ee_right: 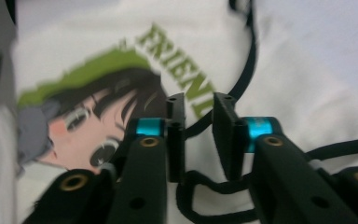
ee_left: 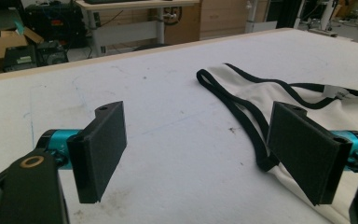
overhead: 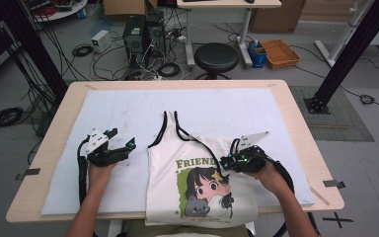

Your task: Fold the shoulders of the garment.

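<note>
Tank top (overhead: 197, 177) print: "FRIEND" (green letters, end hidden).

Your right hand-held gripper (overhead: 225, 162) rested on the white tank top (overhead: 197, 173), at its folded strap, while your left hand-held gripper (overhead: 122, 143) sat open on the surface (overhead: 128, 106) beside it.

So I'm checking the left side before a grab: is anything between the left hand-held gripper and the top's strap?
Nothing visible: only bare white mat lies between the open left hand-held gripper and the strap.

Left hand-held gripper (overhead: 131, 144) jaws wide apart, right hand-held gripper (overhead: 223, 163) nearly closed
</note>
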{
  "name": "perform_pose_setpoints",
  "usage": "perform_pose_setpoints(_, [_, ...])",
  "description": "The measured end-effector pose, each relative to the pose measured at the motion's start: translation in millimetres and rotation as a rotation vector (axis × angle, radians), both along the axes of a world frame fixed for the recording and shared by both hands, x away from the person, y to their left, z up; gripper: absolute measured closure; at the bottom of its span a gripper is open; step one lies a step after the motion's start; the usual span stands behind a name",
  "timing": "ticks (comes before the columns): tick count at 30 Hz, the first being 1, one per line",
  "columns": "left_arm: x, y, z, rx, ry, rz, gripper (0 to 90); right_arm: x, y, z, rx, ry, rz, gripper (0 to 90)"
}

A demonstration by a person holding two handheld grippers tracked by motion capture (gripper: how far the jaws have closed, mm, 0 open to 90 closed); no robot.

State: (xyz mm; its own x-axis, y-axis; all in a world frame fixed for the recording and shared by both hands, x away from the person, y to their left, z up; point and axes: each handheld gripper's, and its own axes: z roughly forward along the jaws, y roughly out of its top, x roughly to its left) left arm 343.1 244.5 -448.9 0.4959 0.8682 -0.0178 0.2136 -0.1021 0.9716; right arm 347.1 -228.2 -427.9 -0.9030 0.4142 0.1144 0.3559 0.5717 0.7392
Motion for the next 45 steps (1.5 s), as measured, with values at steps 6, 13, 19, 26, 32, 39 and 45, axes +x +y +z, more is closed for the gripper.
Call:
perform_pose_setpoints(6, [-1.1, -5.3, 5.2, -0.027, 0.006, -0.021, 19.8, -0.1, -5.5, -7.9, -0.127, 0.010, 0.005, 87.4])
perform_pose_setpoints(13, [7.0, -21.5, 32.6, -0.044, -0.016, -0.031, 19.5, 3.7, -34.4, -4.3, 0.007, 0.036, -0.083, 53.4])
perform_pose_setpoints(19, [43.9, -52.6, 56.9, -0.019, 0.061, -0.070, 19.5, 8.4, -50.3, 4.2, 0.165, -0.033, -0.232, 34.3])
perform_pose_setpoints(26, [89.6, -90.3, 60.4, 0.072, 0.224, -0.067, 20.1, 11.9, -64.0, -0.5, 0.174, -0.070, -0.388, 28.3])
perform_pose_setpoints(32, [113.9, -110.6, 41.2, 0.175, 0.331, -0.032, 25.6, 10.4, -66.1, -1.3, 0.174, -0.069, -0.404, 27.7])
perform_pose_setpoints(39, [122.5, -132.3, 13.1, 0.256, 0.402, -0.066, 37.6, 9.9, -68.8, -3.5, 0.173, -0.066, -0.413, 27.7])
perform_pose_setpoints(45, [118.2, -140.6, 4.1, 0.287, 0.404, -0.077, 63.0, 8.6, -70.2, -4.1, 0.171, -0.069, -0.420, 27.7])
